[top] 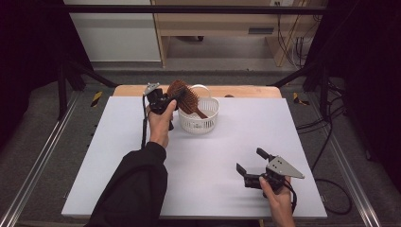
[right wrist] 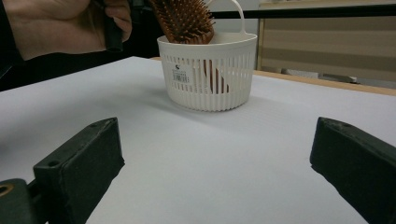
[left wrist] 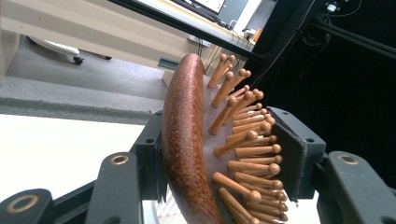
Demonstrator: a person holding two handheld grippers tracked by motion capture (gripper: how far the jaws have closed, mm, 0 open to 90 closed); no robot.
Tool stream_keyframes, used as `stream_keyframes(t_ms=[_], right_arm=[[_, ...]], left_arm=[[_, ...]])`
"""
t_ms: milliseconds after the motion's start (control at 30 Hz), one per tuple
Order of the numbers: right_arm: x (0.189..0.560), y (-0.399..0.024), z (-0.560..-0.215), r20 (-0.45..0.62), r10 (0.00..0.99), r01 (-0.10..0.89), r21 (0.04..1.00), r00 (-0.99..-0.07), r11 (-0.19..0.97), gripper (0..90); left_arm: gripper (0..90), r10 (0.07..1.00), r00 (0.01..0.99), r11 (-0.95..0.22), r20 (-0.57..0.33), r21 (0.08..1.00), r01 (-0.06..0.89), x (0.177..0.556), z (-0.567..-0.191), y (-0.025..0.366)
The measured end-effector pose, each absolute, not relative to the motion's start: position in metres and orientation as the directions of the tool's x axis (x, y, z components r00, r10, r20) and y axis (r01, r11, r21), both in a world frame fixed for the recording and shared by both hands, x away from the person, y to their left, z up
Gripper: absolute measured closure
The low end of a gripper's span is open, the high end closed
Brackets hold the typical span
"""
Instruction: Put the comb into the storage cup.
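**Ana:** High view had the left gripper at the far side of the white table, its jaws pinching the head of a brown wooden hairbrush. Did you see that too?

**Ben:** Yes. Left gripper view showed it closely: one pad lay against the smooth brown back of the hairbrush, the other pressed on the wooden bristles, which had rounded tips.

**Ana:** Where did the brush sit?

**Ben:** Its handle pointed down into a small white slatted basket, while the head stood tilted above the rim. Right gripper view showed the handle through the slats of the basket.

**Ana:** Any writing on it?

**Ben:** A small sticker sat on the basket's wall, with what looked like a logo mark above a barcode. The print was too small to read.

**Ana:** And the right gripper?

**Ben:** It was near the table's front edge, well apart from the basket, jaws spread wide with only bare table between them.
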State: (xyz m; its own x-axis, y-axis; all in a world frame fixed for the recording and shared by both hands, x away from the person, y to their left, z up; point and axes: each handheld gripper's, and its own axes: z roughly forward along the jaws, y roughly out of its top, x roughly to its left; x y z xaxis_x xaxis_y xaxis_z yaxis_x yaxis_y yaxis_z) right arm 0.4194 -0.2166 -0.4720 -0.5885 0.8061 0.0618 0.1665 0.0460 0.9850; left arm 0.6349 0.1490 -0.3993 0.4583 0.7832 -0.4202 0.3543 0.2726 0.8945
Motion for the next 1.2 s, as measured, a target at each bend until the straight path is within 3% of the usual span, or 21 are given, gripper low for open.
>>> stream_keyframes(t_ms=[1200], right_arm=[[0.42,-0.214,-0.473,0.061,0.799,0.17,0.984,-0.598,0.052,2.8]], left_arm=[[41.6,0.779,0.43,0.301,-0.456,0.874,0.381,0.637,-0.409,0.165]])
